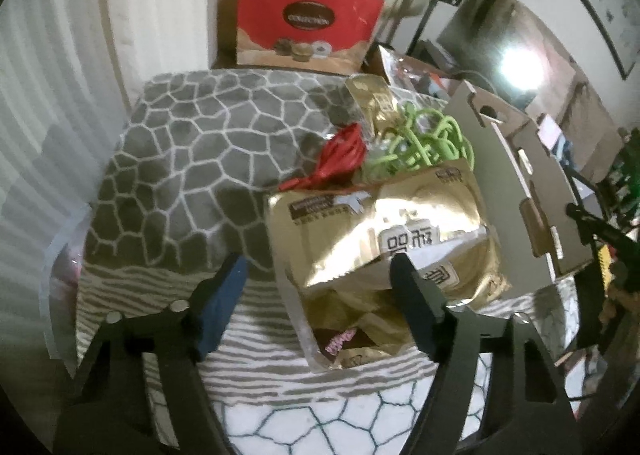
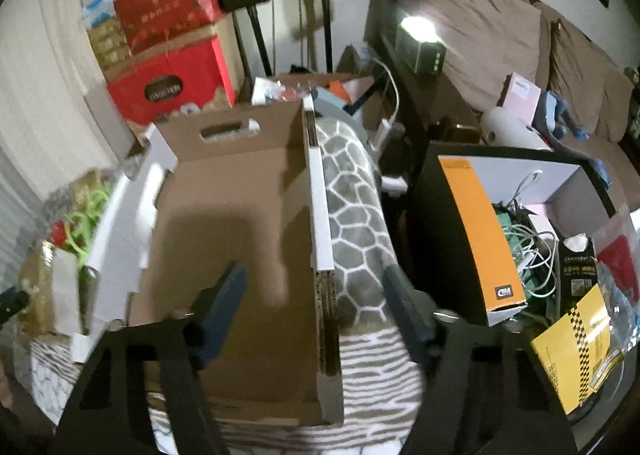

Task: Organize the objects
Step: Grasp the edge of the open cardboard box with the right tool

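Gold crinkly foil snack bag (image 1: 400,231) lies on the grey patterned cloth beside an open cardboard box (image 2: 240,215); light, slippery, best pinched at an edge. Both claws, left claw (image 1: 316,279) and right claw (image 2: 312,291), part-open, holding nothing.

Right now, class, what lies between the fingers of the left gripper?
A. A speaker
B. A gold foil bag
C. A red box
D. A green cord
B: the gold foil bag reaches between the fingers of the left gripper on the patterned cloth.
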`<state>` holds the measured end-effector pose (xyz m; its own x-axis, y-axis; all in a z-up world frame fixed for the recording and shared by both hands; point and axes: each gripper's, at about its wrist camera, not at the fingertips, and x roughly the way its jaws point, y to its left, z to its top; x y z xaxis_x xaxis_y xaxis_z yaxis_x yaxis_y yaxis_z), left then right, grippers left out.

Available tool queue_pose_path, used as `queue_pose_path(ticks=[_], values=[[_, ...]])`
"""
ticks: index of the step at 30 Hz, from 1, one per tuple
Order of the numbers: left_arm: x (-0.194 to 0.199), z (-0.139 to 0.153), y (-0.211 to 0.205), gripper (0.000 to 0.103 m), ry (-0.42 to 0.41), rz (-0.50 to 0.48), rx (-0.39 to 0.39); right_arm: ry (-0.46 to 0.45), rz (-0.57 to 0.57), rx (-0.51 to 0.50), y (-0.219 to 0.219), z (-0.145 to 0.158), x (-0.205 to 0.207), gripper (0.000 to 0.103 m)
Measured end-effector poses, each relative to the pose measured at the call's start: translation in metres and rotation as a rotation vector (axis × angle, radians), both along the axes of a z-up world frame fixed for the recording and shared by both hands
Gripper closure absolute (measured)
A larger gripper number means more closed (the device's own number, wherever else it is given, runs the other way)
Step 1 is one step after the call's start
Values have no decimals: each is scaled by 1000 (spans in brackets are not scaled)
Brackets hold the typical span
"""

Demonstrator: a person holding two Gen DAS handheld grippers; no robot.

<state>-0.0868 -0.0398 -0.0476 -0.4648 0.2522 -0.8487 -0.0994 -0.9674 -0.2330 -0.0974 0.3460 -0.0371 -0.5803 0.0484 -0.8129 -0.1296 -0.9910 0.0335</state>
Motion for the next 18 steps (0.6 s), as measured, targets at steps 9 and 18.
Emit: queue_pose_path(ticks=[9,18], values=[[-3,-2,-1,75,-14,-15,45,-77,73,9,-3,-27,-6,77],[2,3,-10,88,-44,-25,140,-72,152,25,2,-26,11,91]])
